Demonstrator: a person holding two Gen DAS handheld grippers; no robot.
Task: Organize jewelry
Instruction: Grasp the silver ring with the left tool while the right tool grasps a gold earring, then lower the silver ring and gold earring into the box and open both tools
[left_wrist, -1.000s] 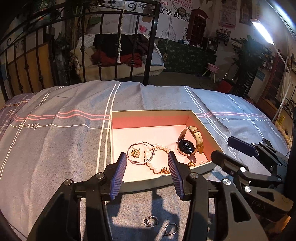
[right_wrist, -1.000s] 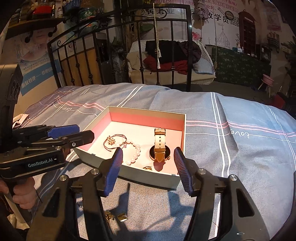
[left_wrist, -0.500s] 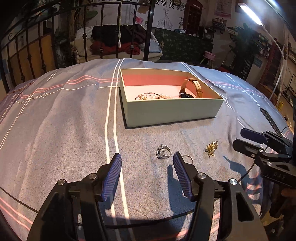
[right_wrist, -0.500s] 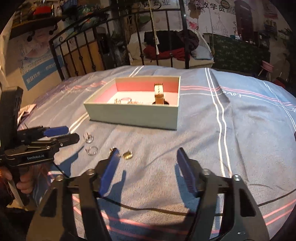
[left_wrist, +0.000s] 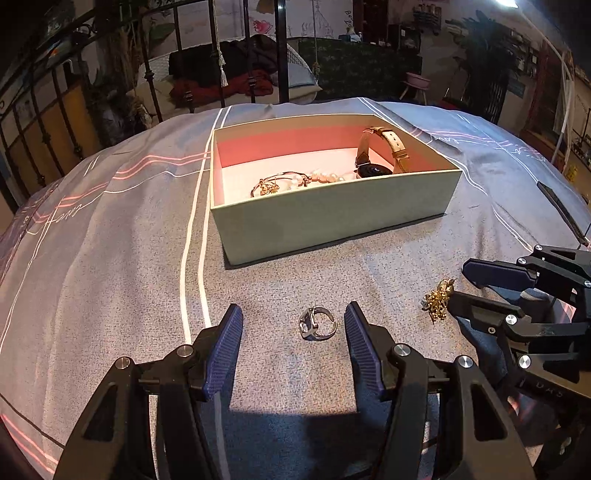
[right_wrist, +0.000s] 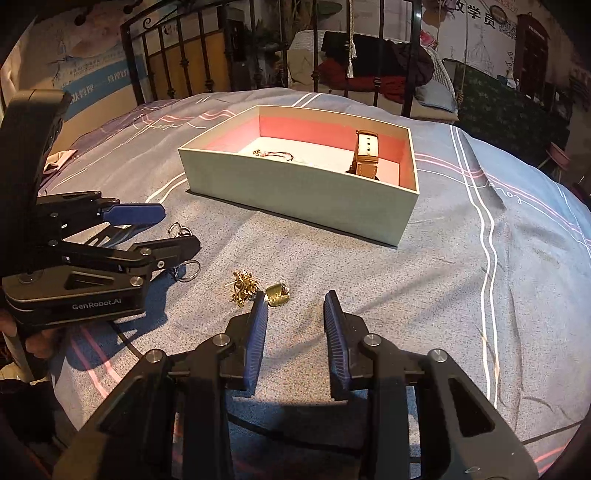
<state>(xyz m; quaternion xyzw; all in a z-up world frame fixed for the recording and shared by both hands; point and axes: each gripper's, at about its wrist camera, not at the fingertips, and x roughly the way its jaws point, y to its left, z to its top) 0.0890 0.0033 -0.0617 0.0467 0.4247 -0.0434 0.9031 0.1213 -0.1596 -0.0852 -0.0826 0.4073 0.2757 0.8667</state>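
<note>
The left gripper (left_wrist: 293, 325) is hovering wide open around a silver ring (left_wrist: 317, 324); the right gripper (right_wrist: 295, 314) is gaping beside a gold earring (right_wrist: 277, 294) on the bedspread (left_wrist: 110, 258).

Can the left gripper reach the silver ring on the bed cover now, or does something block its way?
Probably yes. The left gripper is open, and the silver ring lies on the bed cover between its fingers with nothing in between.
</note>
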